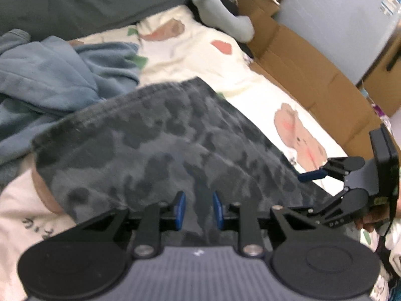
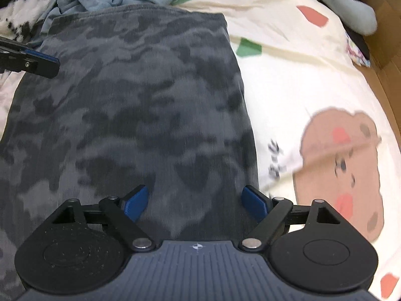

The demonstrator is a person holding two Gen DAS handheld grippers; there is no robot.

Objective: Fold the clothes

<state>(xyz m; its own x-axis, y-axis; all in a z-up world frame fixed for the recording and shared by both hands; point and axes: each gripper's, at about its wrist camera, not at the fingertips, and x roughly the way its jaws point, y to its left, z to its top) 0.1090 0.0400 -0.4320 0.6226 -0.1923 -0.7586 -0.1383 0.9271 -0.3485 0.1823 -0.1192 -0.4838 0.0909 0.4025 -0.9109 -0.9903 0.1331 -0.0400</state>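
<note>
Step in hand, by my reading: one fold of the camouflage garment (image 2: pixel 130 105) is laid and both tools are free of the cloth, between grips. Farthest left, a crumpled blue garment (image 1: pixel 50 75) lies heaped on the cartoon-print bedsheet (image 1: pixel 200 57), touching the far left edge of the camouflage piece; it looks unfolded, so likely waits its turn. Next, the left gripper (image 1: pixel 198 209): its blue pads stand a little apart with a narrow gap, nothing pinched, the camouflage cloth lying flat under and ahead of them. In the right wrist view one of its fingers (image 2: pixel 40 61) pokes in over the garment's left margin. The camouflage piece itself lies smooth, a long rectangle on the sheet, its far hem near the blue heap, its right edge straight against bare sheet. Then the right gripper (image 2: pixel 195 202): jaws spread wide, empty, hovering above the near end of the garment, the right pad just about over the cloth's right edge. The left wrist view confirms it spread open (image 1: pixel 323 188) at the garment's right margin. Next move, I judge, calls for each tool to drop onto a near corner or edge, pinch a single thickness cleanly, and carry it toward the far hem without dragging the layer beneath. Far right: cardboard box (image 1: pixel 300 57), grey plush toy (image 2: pixel 345 5), clear of the work.
</note>
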